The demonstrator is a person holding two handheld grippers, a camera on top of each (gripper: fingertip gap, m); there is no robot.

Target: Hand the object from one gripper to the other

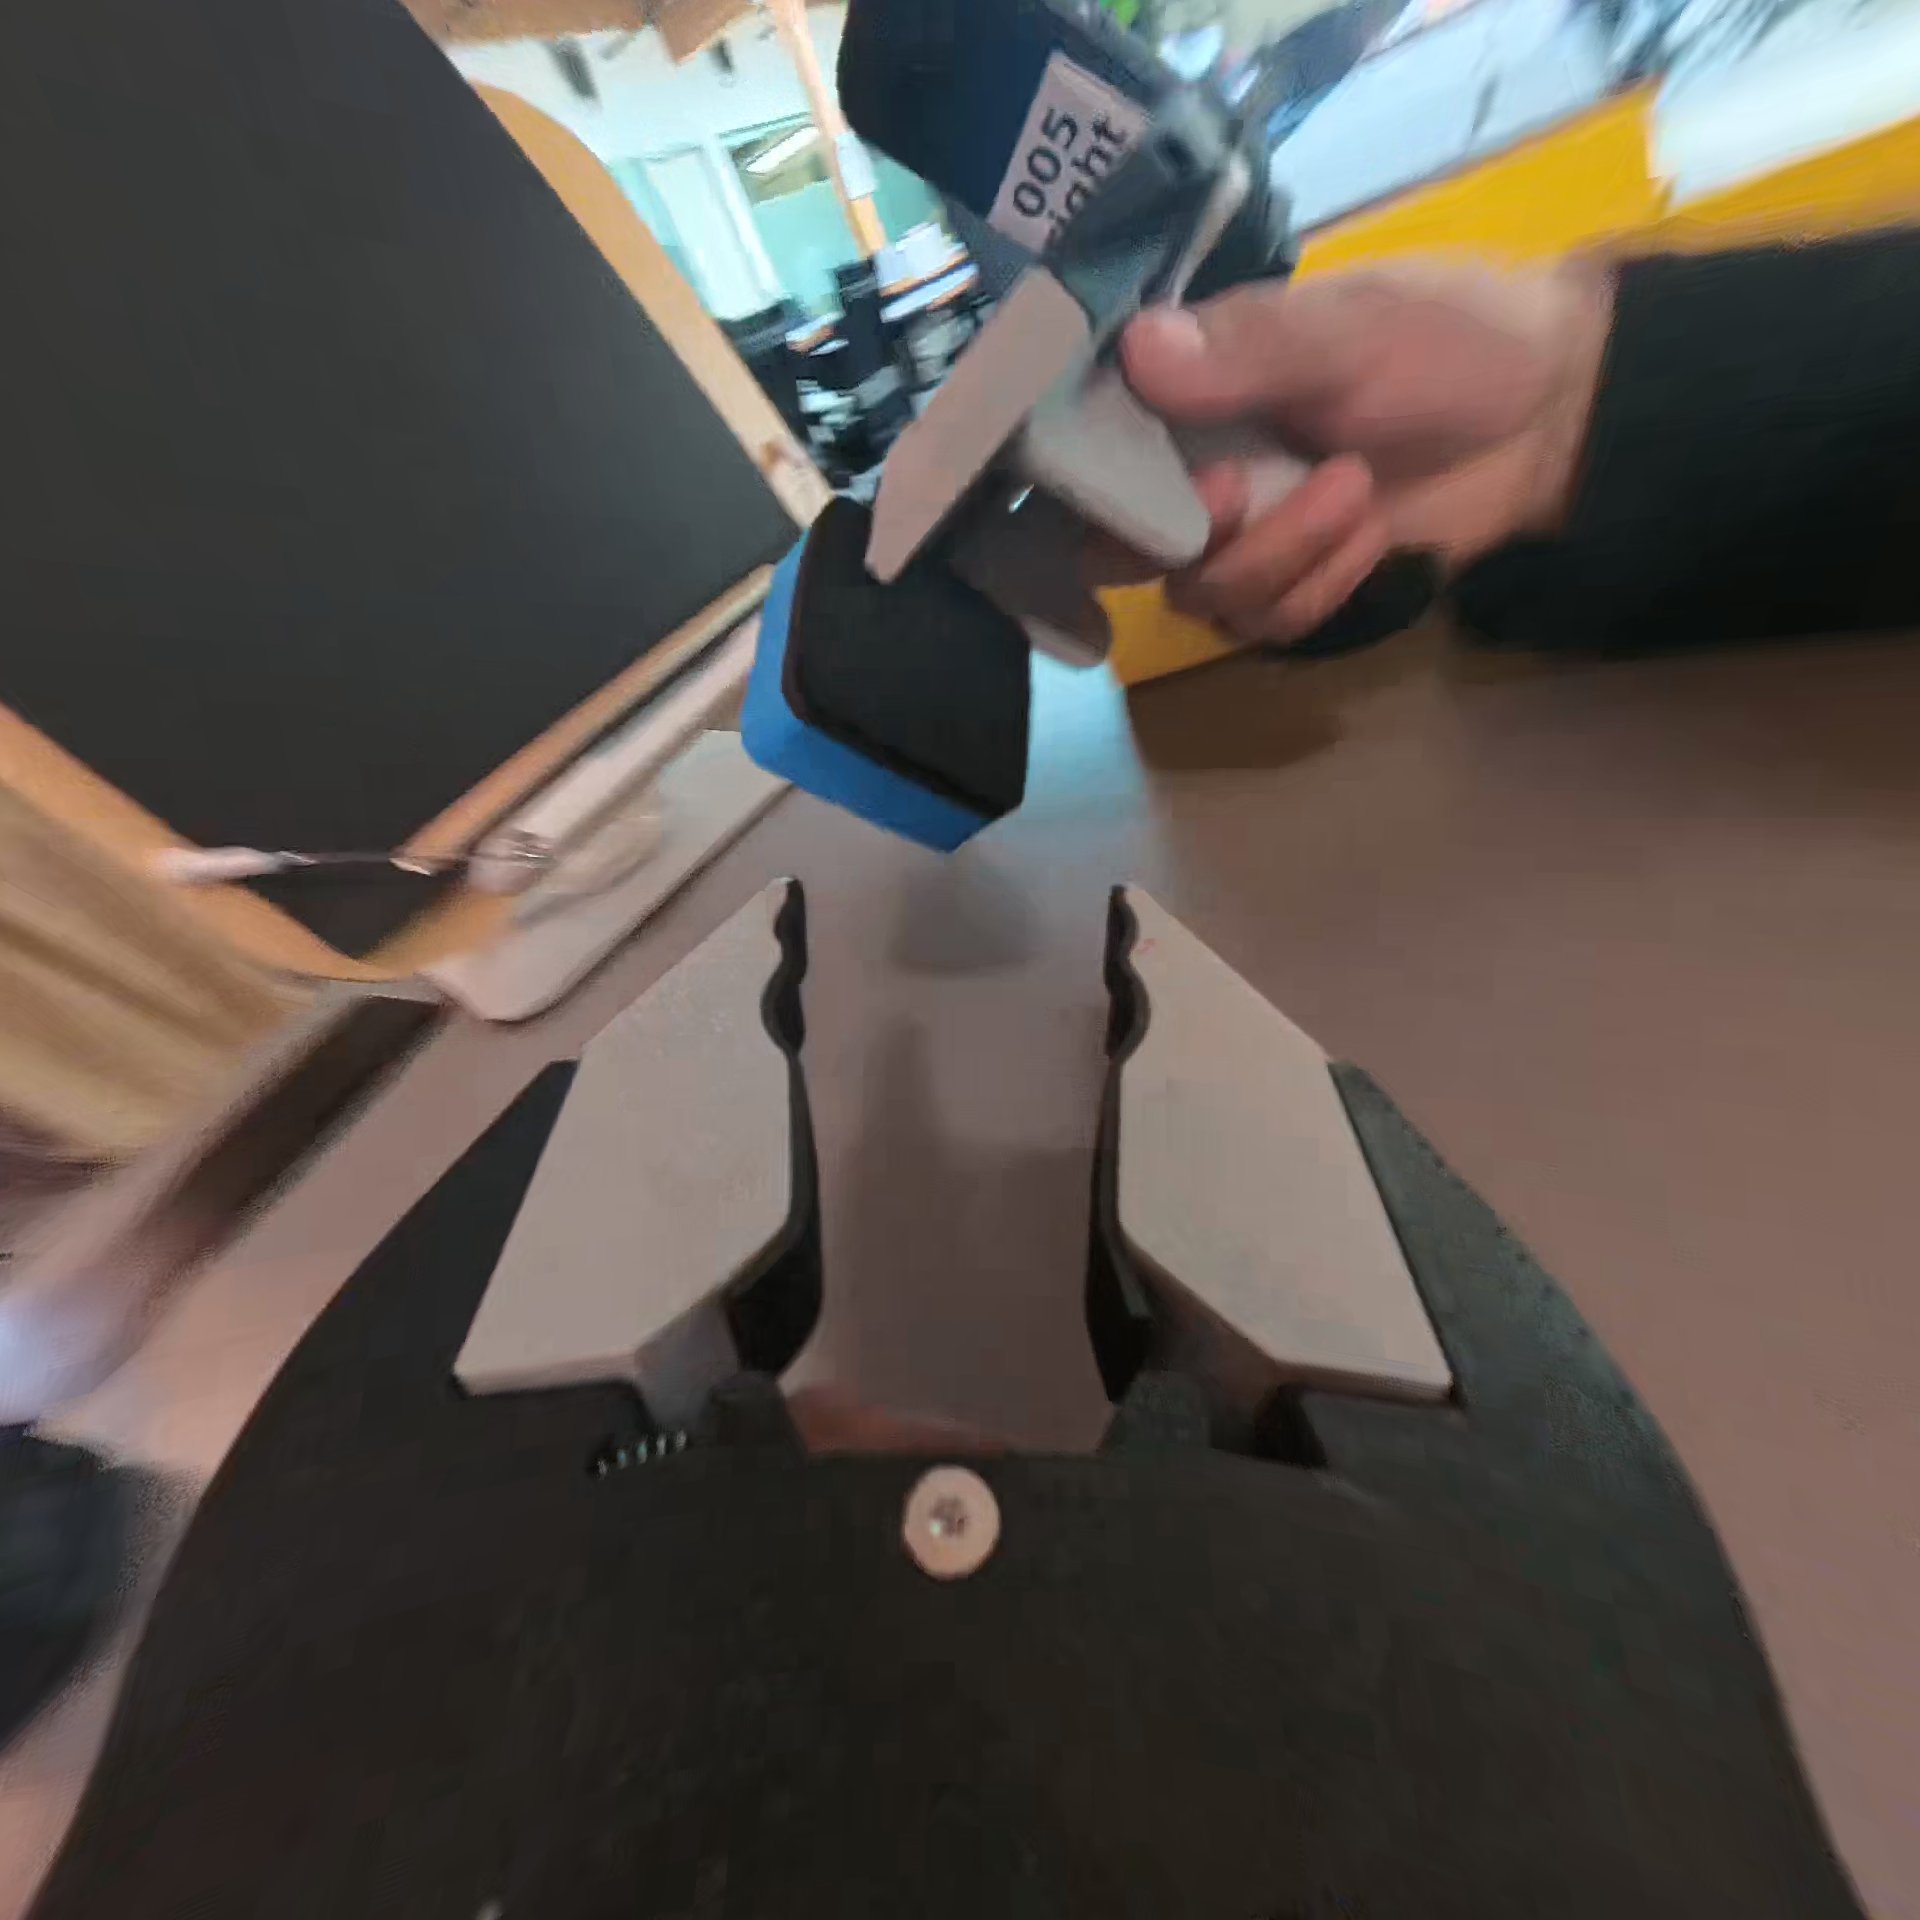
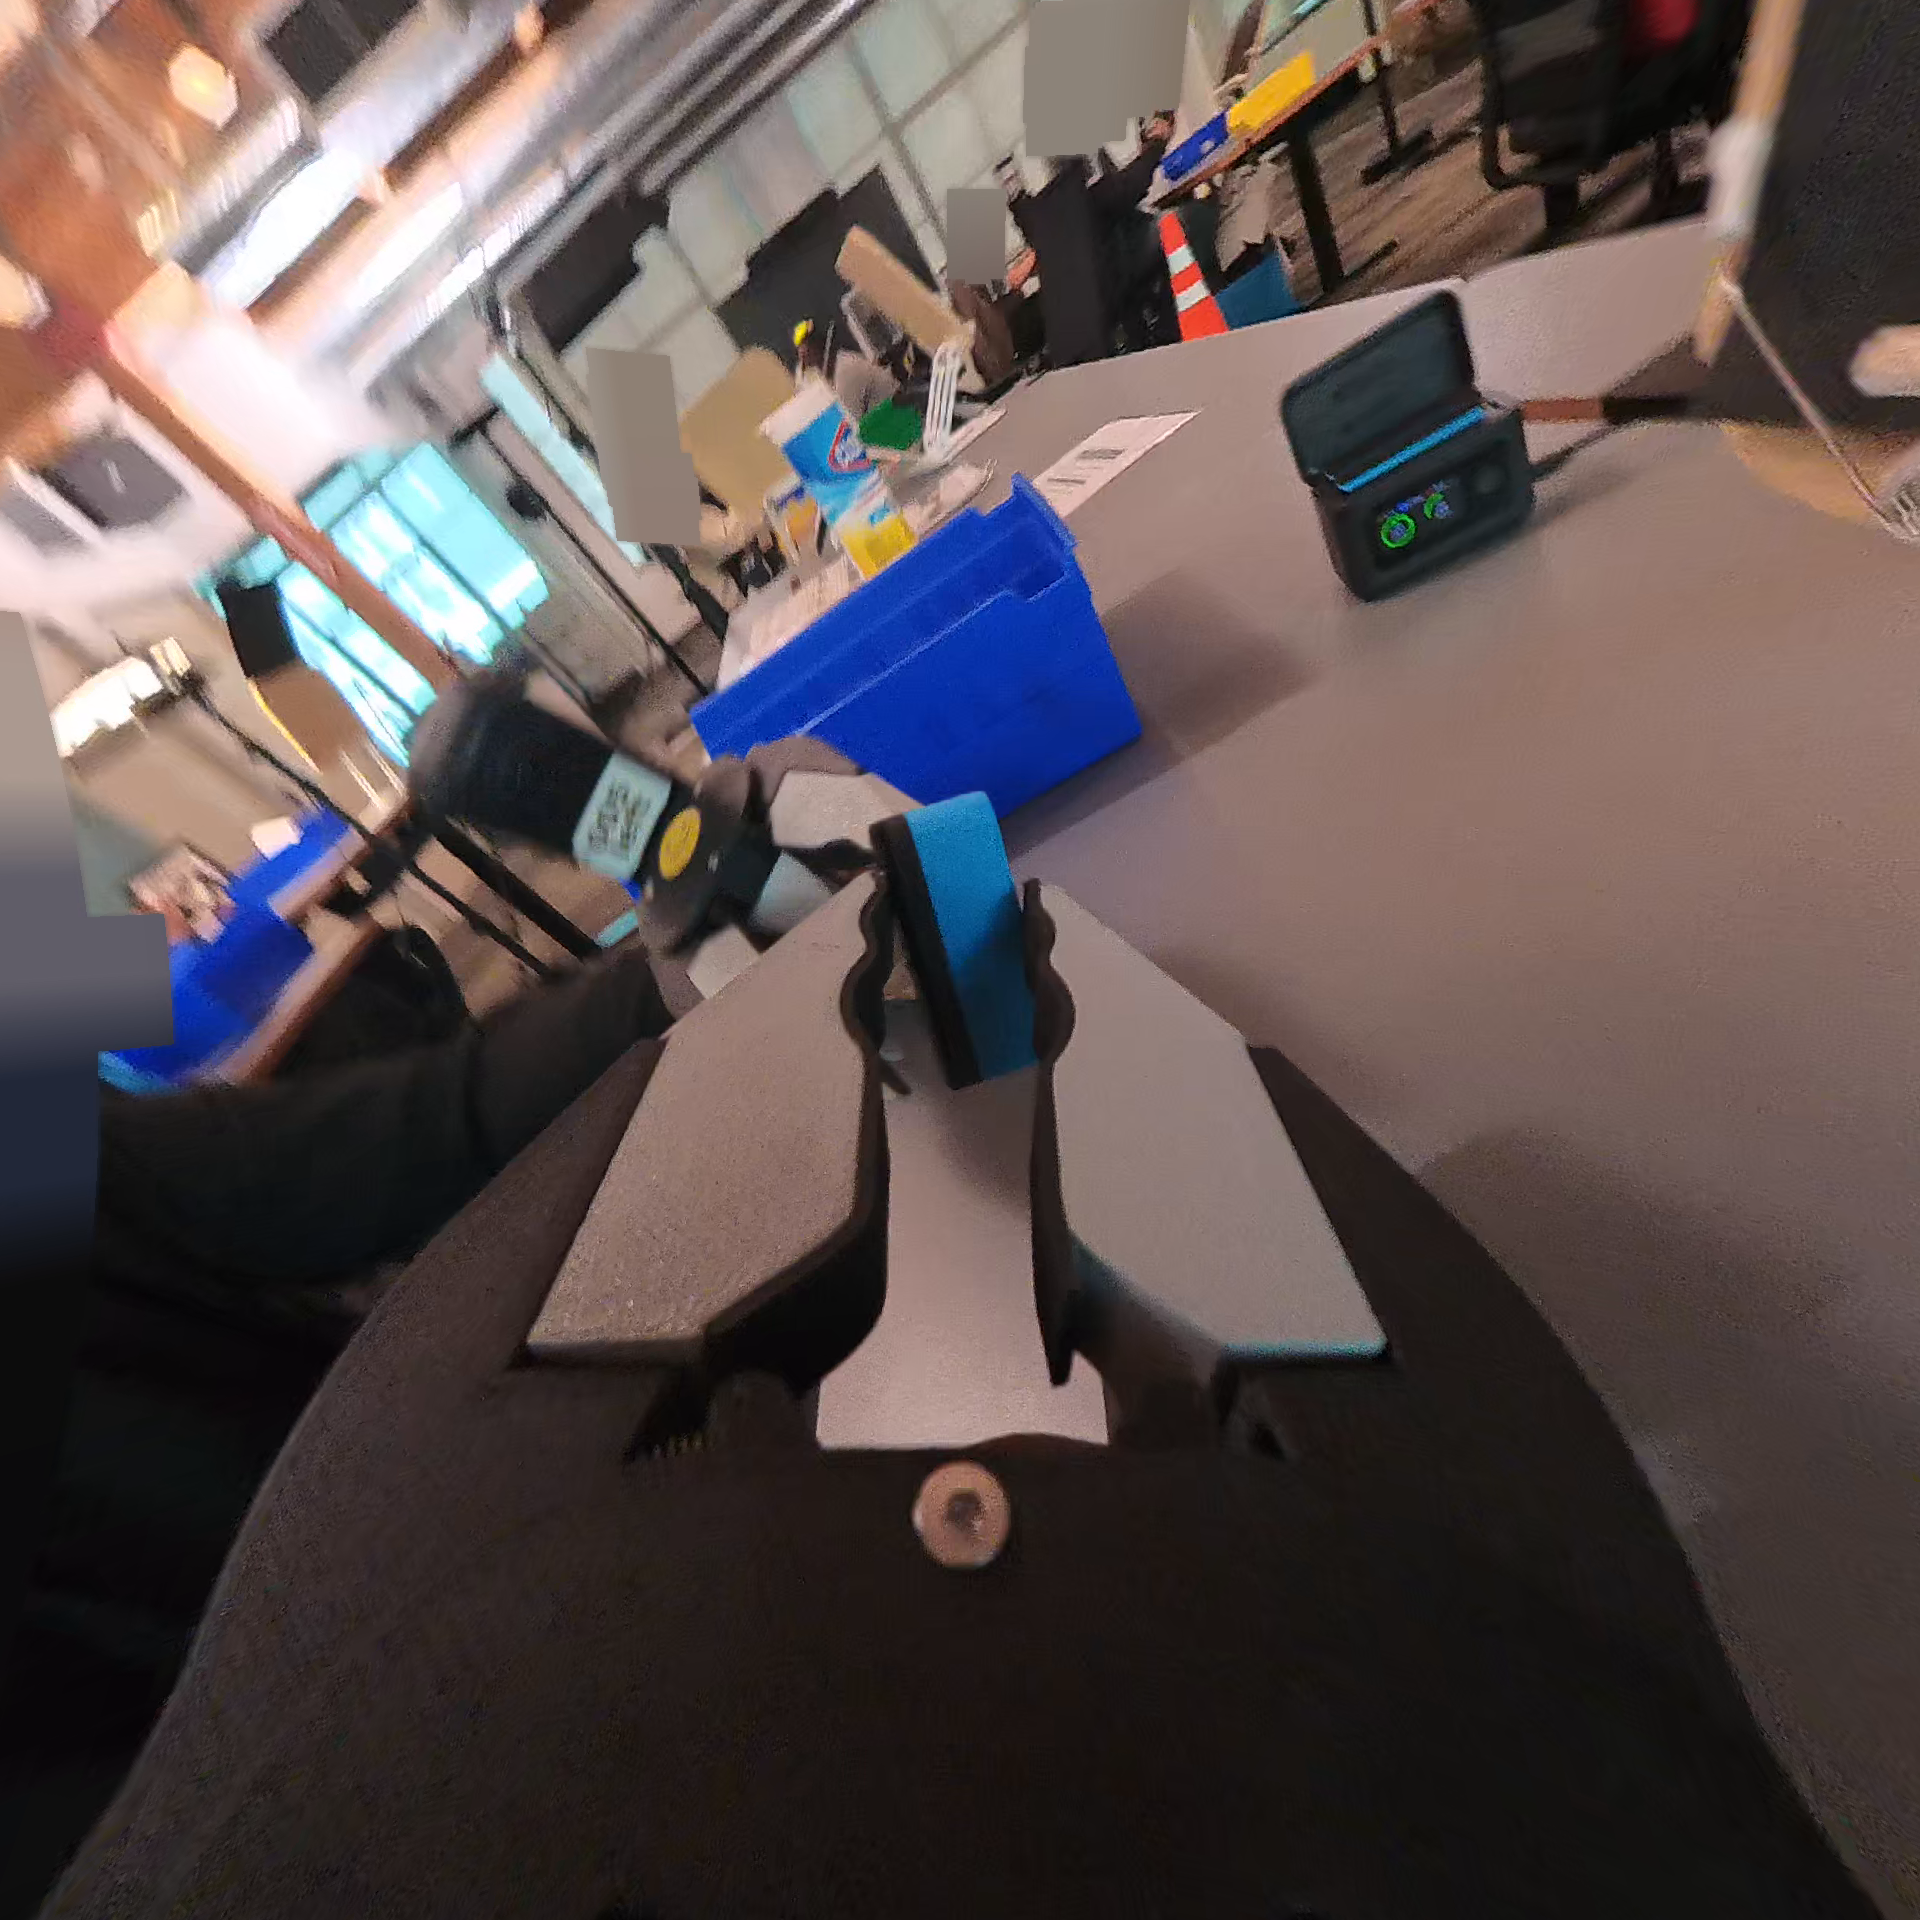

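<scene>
The object is a blue eraser block with a black felt face (image 1: 894, 686). My right gripper (image 1: 977, 597) comes in from the upper right of the left wrist view, held by a hand (image 1: 1371, 436), and is shut on the block above the brown table (image 1: 1455, 1039). My left gripper (image 1: 954, 914) is open and empty, just below and short of the block, not touching it. In the right wrist view the right gripper (image 2: 954, 920) clamps the block (image 2: 966, 935) on edge between its fingertips. The left gripper's black handle (image 2: 540, 769) shows beyond it to the left.
A blue bin (image 2: 935, 665) and a wipes canister (image 2: 831, 457) stand behind the block. An open black case (image 2: 1413, 468) sits at the far right of the table. A black panel (image 1: 312, 416) stands at the left, and a yellow bin (image 1: 1475, 208) behind the hand.
</scene>
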